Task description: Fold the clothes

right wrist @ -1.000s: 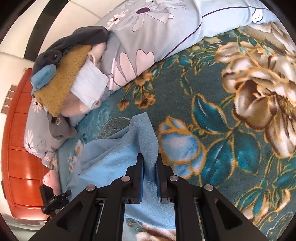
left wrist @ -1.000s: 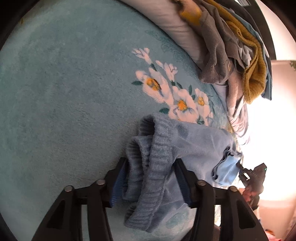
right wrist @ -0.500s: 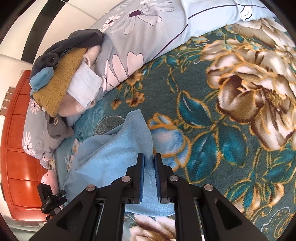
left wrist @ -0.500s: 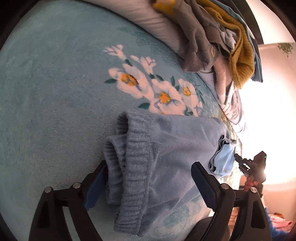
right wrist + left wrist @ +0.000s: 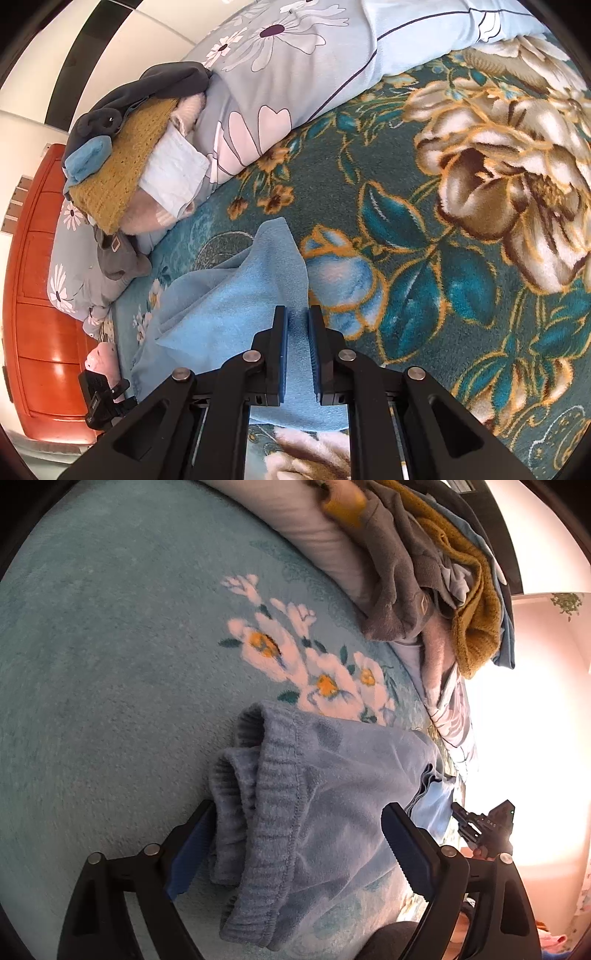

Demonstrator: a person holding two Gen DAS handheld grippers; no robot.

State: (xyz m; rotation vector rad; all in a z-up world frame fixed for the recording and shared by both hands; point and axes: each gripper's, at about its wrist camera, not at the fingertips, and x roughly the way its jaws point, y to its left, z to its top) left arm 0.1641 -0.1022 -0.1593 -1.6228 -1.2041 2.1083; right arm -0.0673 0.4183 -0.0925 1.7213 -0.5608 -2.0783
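Fleece garment (image 5: pixel 332 805), pale blue, rib-cuffed

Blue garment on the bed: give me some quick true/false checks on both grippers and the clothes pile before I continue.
1. The left gripper clamps the ribbed hem. False: its jaws have just opened wide, and the hem of the blue garment lies loose between them.
2. The right gripper is shut on blue fabric. True.
3. The clothes pile sits on the floor. False: it rests on the floral pillow.
4. A mustard knit is in the pile. True.
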